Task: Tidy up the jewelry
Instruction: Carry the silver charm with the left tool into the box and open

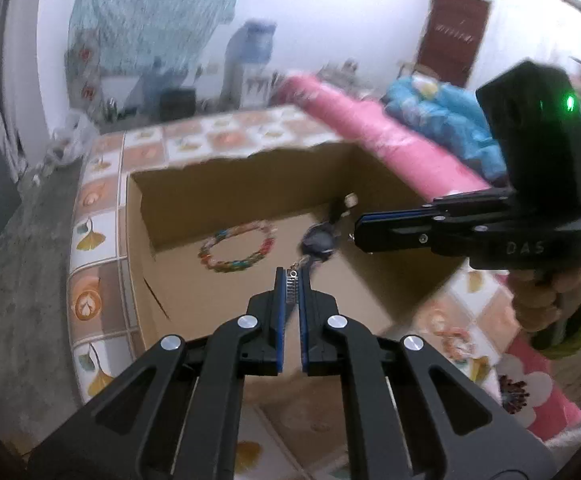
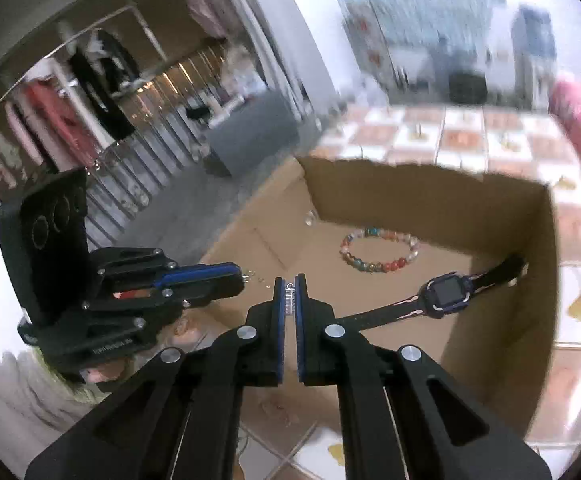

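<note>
Chain ends sit pinched in both the left hand-held gripper [image 1: 290, 280] and right hand-held gripper [image 2: 289, 288], stretching a thin necklace [image 2: 256, 278] above the cardboard box [image 2: 502, 320], presumably for untangled lowering beside the beaded bracelet [image 2: 382, 250] and smartwatch [image 2: 448, 292].

A tiled-pattern table [image 1: 102, 216] carries an open cardboard box [image 1: 250, 176], with a pink roll [image 1: 370, 128] along its far edge.
</note>
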Available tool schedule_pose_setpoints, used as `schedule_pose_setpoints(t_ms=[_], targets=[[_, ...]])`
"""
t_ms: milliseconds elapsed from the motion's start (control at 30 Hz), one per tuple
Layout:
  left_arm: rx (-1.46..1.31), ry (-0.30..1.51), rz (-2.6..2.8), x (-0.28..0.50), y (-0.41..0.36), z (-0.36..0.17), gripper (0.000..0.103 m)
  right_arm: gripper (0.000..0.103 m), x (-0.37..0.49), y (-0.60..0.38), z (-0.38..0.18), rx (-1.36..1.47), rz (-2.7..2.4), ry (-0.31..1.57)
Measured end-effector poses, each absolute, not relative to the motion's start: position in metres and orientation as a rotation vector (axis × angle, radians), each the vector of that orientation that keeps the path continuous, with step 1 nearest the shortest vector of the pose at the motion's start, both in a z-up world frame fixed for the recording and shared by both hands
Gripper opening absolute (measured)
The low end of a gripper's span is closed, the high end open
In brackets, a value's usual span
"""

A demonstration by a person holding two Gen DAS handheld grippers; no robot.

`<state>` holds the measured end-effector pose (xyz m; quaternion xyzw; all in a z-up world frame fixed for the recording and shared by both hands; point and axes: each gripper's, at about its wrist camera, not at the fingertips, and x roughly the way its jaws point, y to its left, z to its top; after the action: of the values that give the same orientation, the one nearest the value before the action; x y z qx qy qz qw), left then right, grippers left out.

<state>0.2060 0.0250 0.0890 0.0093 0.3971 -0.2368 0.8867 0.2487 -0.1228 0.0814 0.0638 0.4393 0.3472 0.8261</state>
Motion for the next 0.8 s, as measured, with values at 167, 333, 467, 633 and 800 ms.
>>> schedule_pose_setpoints(t_ms=[167,333,467,633,800], targets=[[0.019,0.96,-0.449,0.253,0.025,0.066,0.005,0.005,0.307,-0.11,0.046,0.188,0.696,1.109],[0.01,1.048,-0.408,0.272,0.028,0.051,0.005,0.005,0.329,-0.105,0.028,0.206,0.657,1.17],[0.009,1.051,-0.413,0.273,0.029,0.049,0.007,0.006,0.33,-0.108,0.031,0.212,0.661,1.154],[0.004,1.04,-0.4,0.274,0.031,0.052,0.007,0.006,0.328,-0.117,0.037,0.229,0.649,1.132],[0.0,0.975,-0.396,0.26,0.034,0.067,0.007,0.008,0.312,-0.13,0.057,0.234,0.647,1.063]])
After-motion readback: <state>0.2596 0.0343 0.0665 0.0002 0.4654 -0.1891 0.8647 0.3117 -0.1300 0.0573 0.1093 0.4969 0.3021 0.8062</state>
